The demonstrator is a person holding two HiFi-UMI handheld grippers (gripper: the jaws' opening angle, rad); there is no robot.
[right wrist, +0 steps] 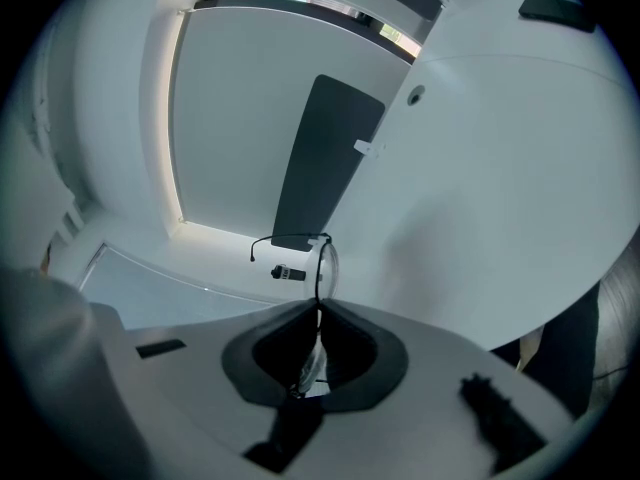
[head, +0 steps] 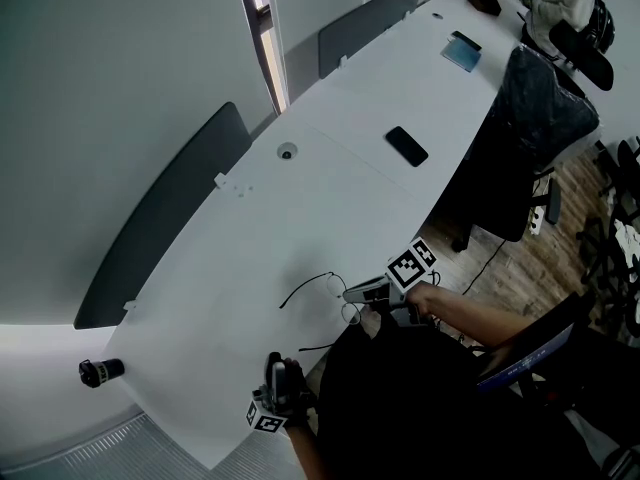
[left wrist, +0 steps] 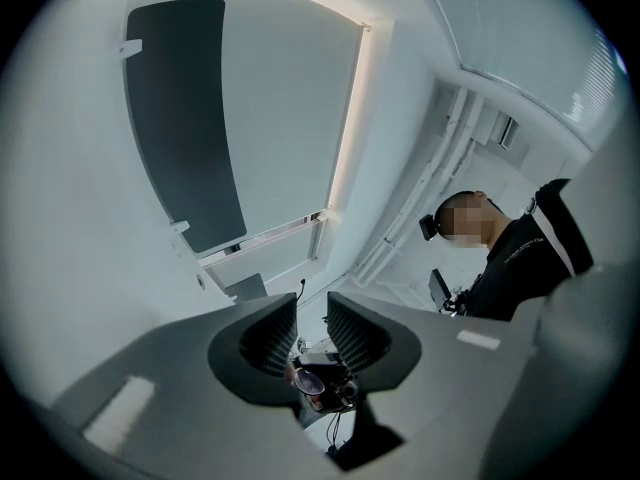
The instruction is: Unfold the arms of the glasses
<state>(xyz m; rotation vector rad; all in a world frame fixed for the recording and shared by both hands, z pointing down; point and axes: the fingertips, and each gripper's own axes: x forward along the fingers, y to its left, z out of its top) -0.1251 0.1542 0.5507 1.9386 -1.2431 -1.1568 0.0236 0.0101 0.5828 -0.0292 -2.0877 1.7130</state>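
Glasses (head: 335,290) of thin dark wire with round lenses sit low centre in the head view, over the near edge of the smooth white table (head: 300,198). Their rim is pinched between the closed jaws of the right gripper (head: 350,292), and one slim arm curves off to the left. Below them, the left gripper (head: 273,363) has its ribbed jaws parted, with nothing between. Two flat dark panels (head: 170,218) line the table's far edge. One black phone (head: 407,146) lies upper centre, one black cylinder (head: 100,371) is lower left, off the table, and one black chair (head: 535,118) stands upper right.
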